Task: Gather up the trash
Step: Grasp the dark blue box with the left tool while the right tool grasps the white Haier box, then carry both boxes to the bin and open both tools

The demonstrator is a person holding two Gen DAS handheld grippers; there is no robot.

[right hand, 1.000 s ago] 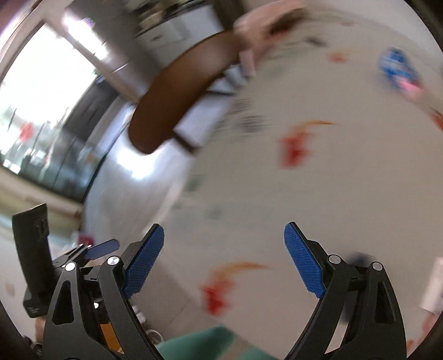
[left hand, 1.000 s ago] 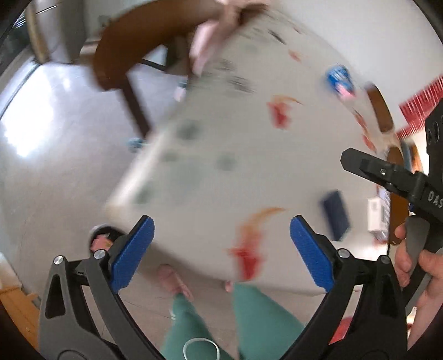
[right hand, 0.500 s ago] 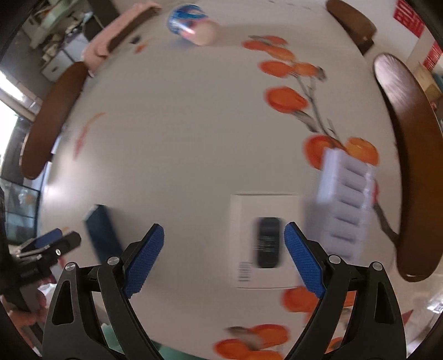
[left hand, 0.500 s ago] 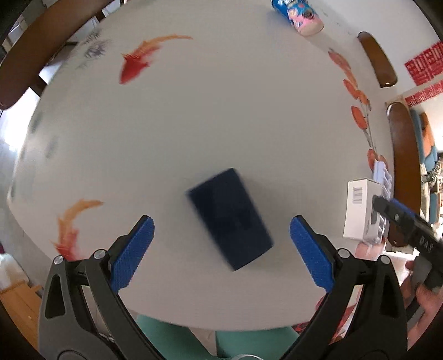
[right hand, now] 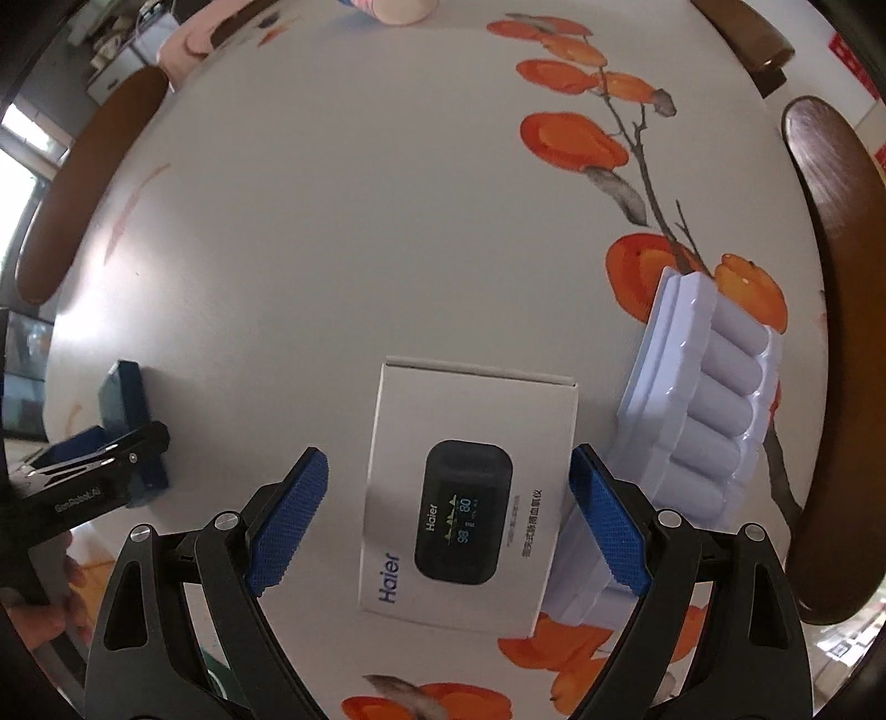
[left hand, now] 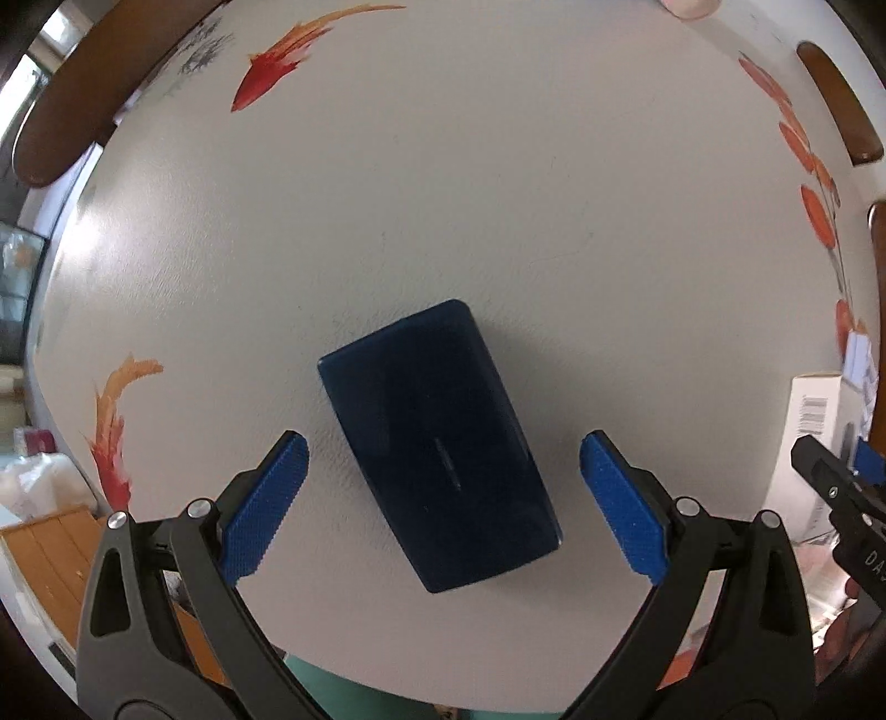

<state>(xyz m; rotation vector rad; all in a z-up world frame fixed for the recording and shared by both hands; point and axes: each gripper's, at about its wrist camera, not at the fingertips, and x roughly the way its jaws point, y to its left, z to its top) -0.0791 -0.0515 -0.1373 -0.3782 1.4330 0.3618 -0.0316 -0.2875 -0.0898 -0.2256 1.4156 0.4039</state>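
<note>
A: Dark blue box [left hand: 437, 446] lies flat on the desk [left hand: 443, 194], between our left tongs [left hand: 443, 501], which stand wide open and hold nothing.

B: Our right tongs [right hand: 448, 523] are wide open too, either side of the white carton [right hand: 470, 493]; the plastic tray [right hand: 700, 421] lies just beside it.

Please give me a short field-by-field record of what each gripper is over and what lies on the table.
surface: round white table with painted fish and orange fruit
left gripper: open, pointing down over the blue box, pads clear of it
right gripper: open, pointing down over the white box
beside white box: ribbed plastic tray, touching or overlapping it
far edge: cup, mostly cut off
held: nothing
</note>
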